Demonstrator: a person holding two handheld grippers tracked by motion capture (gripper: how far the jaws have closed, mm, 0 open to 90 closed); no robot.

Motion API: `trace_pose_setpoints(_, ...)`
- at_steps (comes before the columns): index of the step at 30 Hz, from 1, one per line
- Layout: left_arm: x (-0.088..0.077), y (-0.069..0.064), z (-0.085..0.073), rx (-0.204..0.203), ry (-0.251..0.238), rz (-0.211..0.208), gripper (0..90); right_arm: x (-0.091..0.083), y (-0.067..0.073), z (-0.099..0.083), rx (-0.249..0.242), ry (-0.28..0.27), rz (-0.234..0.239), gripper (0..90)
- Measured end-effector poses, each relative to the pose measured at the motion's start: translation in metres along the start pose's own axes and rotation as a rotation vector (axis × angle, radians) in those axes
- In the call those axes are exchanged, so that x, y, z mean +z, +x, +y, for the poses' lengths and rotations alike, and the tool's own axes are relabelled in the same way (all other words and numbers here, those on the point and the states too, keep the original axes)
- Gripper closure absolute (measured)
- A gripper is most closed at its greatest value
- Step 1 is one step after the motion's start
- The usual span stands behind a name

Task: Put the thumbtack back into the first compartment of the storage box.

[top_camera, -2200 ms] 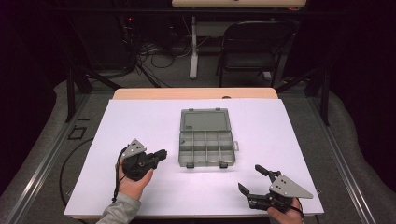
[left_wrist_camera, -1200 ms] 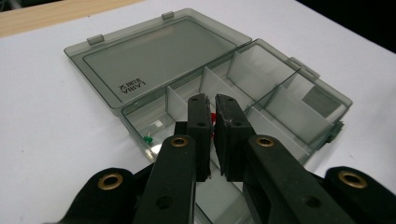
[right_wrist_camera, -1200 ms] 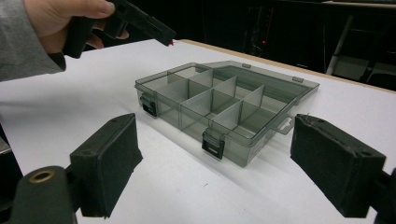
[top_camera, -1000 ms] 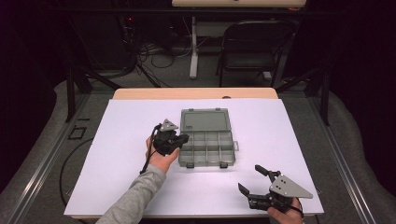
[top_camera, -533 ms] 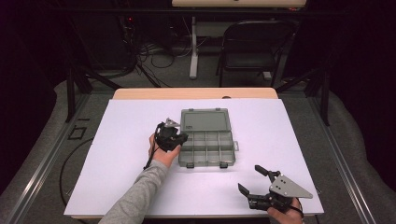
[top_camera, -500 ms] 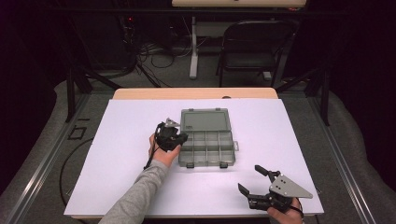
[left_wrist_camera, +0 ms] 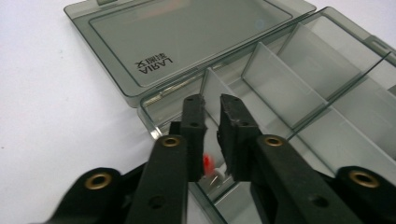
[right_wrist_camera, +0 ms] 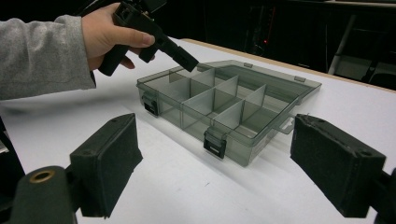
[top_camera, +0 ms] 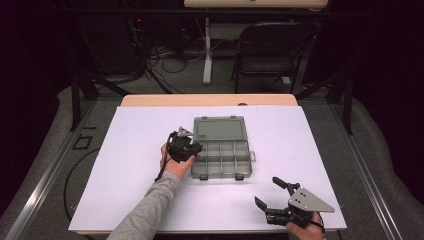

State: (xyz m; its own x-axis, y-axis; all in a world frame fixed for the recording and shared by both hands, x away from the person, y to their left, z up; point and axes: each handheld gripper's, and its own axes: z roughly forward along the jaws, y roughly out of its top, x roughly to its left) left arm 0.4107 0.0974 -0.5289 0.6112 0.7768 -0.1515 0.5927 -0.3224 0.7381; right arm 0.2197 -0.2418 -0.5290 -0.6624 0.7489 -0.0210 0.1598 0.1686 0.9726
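Beside left hand-held gripper (top_camera: 192, 147), open organizer box (top_camera: 222, 150), white table (top_camera: 125, 150)

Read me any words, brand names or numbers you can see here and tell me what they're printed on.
"LARIA", seen upside down, on the inside of the open lid of the grey compartment box.
A few small characters just above that word on the lid: too small to read.
No other readable text.

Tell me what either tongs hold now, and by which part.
Nothing gripped. Left tongs have just been opening over the box, a small red piece loose between them; right tongs gape empty.
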Motion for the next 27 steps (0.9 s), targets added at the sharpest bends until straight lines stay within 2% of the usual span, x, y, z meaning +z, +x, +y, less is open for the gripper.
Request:
trace_pose_setpoints(5, -0.006, -0.003, 0.001, 0.013, -0.032, -0.006, 66.9, 0.0, 0.0, 0.0, 0.0, 0.0, 0.0, 14.5)
trace_pose_setpoints(9, -0.013, -0.005, 0.002, 0.021, -0.048, -0.007, 51.0, 0.0, 0.0, 0.0, 0.004, 0.001, -0.003, 14.5)
trace_pose_setpoints(13, -0.023, -0.008, 0.001, 0.042, -0.078, 0.002, 40.5, 0.0, 0.0, 0.0, 0.002, 0.0, -0.003, 14.5)
trace_pose_setpoints(16, -0.031, -0.009, -0.001, 0.041, -0.099, -0.011, 37.0, 0.0, 0.0, 0.0, 0.003, 0.001, -0.001, 14.4)
trace_pose_setpoints(21, -0.053, -0.01, -0.01, 0.046, -0.132, -0.039, 36.6, 0.0, -0.001, 0.0, 0.006, 0.0, 0.001, 14.5)
trace_pose_setpoints(27, -0.089, -0.006, -0.03, 0.054, -0.188, -0.062, 34.8, 0.001, 0.0, 0.0, 0.003, 0.0, 0.001, 14.5)
